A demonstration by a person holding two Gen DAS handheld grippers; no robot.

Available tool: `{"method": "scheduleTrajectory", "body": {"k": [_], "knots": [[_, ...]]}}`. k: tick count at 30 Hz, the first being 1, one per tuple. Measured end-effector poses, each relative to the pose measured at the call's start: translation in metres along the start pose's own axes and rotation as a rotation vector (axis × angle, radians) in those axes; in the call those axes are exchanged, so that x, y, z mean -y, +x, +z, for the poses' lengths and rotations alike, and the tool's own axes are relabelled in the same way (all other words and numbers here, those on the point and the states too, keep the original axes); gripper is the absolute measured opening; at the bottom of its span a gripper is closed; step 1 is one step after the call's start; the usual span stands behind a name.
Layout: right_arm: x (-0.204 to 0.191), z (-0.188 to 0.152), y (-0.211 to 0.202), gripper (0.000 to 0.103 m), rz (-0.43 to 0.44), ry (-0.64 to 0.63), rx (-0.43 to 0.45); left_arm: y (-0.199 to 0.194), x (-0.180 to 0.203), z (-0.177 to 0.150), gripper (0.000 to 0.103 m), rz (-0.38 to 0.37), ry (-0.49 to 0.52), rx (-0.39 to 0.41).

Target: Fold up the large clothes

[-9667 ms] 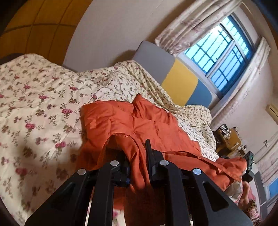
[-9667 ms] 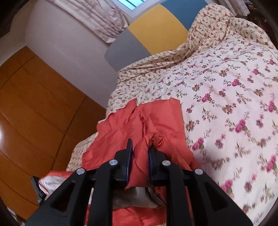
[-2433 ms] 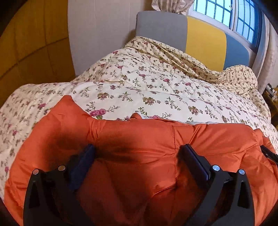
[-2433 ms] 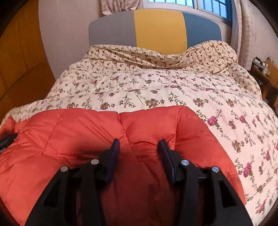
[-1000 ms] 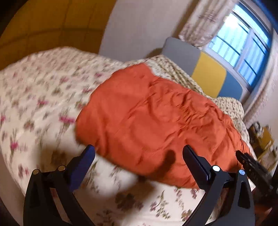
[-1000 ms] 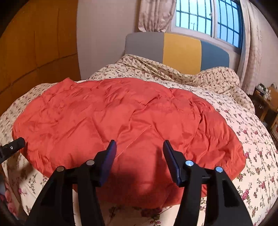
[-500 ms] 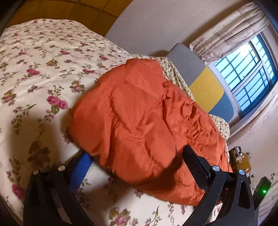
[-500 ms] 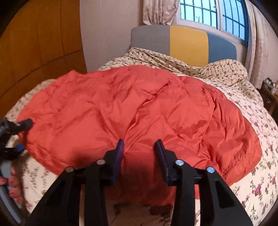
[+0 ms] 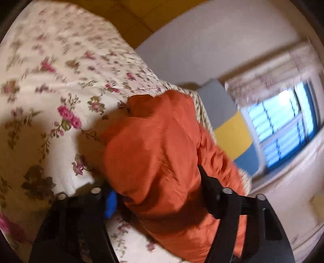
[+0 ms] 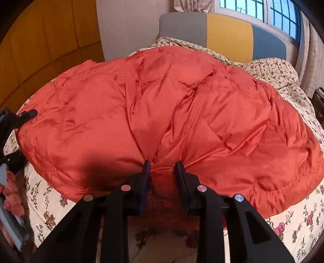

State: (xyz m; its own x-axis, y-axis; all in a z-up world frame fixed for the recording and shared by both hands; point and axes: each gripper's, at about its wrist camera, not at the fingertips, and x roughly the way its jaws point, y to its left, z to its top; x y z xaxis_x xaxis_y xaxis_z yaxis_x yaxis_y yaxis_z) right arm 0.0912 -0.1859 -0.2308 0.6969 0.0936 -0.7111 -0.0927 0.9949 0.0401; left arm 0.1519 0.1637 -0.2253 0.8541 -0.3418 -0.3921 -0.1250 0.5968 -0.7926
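An orange-red quilted down jacket [image 10: 182,113] lies folded on the floral bedspread [image 10: 297,224]. My right gripper [image 10: 163,165] is at its near hem, jaws narrowed with a pinch of fabric between them. In the left wrist view the jacket [image 9: 162,153] bulges between the wide-apart jaws of my left gripper [image 9: 154,182], which straddles its left end. The left gripper also shows at the left edge of the right wrist view [image 10: 22,117]. The left view is blurred.
The bedspread [image 9: 50,101] spreads to the left of the jacket. A grey, yellow and blue headboard [image 10: 228,34] and a window [image 10: 281,14] stand behind. Wooden panels [image 10: 50,40] line the left wall. A dark nightstand [image 10: 319,101] is at far right.
My right gripper's jaws have closed in on the jacket's near hem. My left gripper has swung in around the jacket's left end, tilting as it moved.
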Motion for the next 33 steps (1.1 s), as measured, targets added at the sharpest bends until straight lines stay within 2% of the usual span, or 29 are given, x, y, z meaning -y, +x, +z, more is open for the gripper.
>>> {"method": "scheduleTrajectory", "body": {"k": [2, 5, 7, 14, 21, 23, 26, 29, 32, 33], "knots": [[0.001, -0.002, -0.001, 0.026, 0.006, 0.013, 0.002, 0.004, -0.001, 0.003, 0.041, -0.024, -0.039, -0.018], [0.000, -0.002, -0.002, 0.026, 0.001, 0.018, 0.005, -0.002, 0.012, 0.005, 0.030, -0.051, -0.035, -0.004], [0.002, -0.001, -0.002, 0.026, 0.000, 0.023, 0.007, -0.011, 0.036, 0.008, 0.028, -0.076, 0.039, 0.021], [0.008, 0.003, -0.003, 0.026, 0.010, 0.053, 0.003, -0.039, 0.117, -0.002, 0.027, -0.201, 0.304, 0.074], [0.019, 0.005, -0.003, 0.026, 0.054, 0.088, -0.008, -0.051, 0.197, -0.039, 0.027, -0.342, 0.613, 0.058], [0.028, 0.008, -0.010, 0.026, 0.098, 0.110, -0.009, -0.050, 0.207, -0.046, 0.027, -0.355, 0.656, 0.057], [0.054, 0.006, -0.033, 0.026, 0.173, 0.236, 0.043, -0.047, 0.217, -0.049, 0.027, -0.362, 0.688, 0.060], [0.076, 0.002, -0.064, 0.028, 0.112, 0.273, 0.131, -0.042, 0.223, -0.049, 0.027, -0.359, 0.702, 0.048], [0.092, -0.003, -0.081, 0.029, -0.024, 0.274, 0.138, -0.042, 0.227, -0.051, 0.027, -0.366, 0.725, 0.044], [0.098, -0.006, -0.082, 0.029, -0.044, 0.287, 0.127, -0.041, 0.228, -0.053, 0.027, -0.367, 0.737, 0.046]]}}
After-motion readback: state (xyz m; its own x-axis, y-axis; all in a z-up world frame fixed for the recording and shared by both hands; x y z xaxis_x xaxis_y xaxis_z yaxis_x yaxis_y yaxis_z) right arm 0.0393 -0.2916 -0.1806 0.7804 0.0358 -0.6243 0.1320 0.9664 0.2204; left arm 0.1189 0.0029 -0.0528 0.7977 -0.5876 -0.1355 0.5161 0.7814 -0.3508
